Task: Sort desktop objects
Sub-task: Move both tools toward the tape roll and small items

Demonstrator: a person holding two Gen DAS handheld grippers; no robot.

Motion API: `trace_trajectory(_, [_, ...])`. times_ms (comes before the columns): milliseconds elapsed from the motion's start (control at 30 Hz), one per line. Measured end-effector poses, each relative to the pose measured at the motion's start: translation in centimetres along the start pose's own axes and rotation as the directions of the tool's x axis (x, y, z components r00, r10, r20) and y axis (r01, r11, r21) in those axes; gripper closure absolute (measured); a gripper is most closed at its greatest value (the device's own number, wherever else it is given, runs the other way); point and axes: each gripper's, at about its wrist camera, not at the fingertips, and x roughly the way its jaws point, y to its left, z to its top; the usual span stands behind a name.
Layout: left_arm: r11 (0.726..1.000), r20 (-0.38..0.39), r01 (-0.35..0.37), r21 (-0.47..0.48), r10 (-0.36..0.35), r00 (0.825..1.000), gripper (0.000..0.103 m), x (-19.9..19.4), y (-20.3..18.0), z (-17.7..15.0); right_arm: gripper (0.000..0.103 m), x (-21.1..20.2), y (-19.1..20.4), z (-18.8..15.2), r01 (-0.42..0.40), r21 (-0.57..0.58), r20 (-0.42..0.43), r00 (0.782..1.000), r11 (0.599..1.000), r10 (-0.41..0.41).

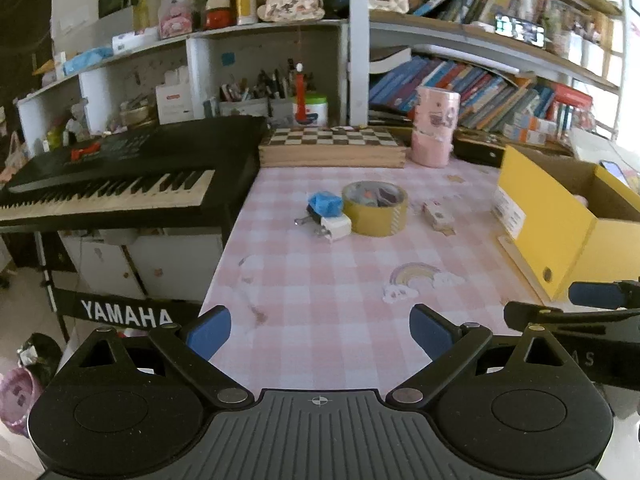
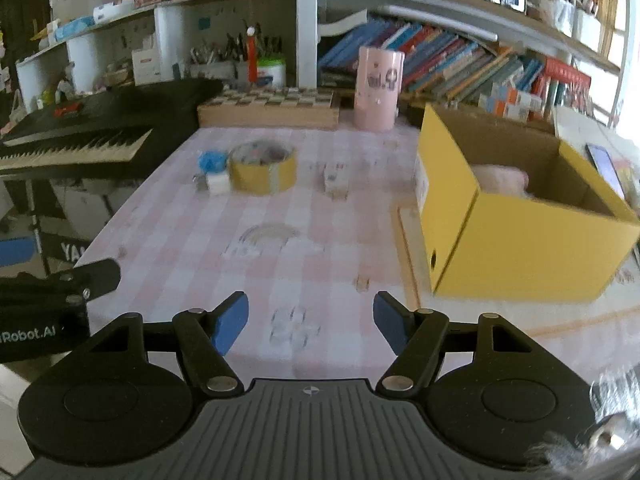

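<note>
Left gripper, right gripper: jaws apart, empty. On table: tape roll, charger, yellow box.

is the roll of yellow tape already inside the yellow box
No, the roll of yellow tape lies on the pink checked tablecloth, well apart from the yellow box.
</note>
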Motion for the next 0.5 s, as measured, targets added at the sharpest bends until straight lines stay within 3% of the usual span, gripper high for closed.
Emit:
trace_trajectory(400, [0.996,-0.021,-0.065,-0.055,0.064,0.998,0.006,7.0,-0.7,4.6,0.038,8.5,-1.8,5.4,-0.029,0.013,-0.02,0.999,0.999,0.03])
trace_trajectory(500, [0.994,-0.013,-0.082,-0.07,0.081,0.997,0.01,8.8,-0.9,5.8,0.048,10.8,-2.4,6.6,-0.041,0.022,-0.035,0.998,0.999,0.042])
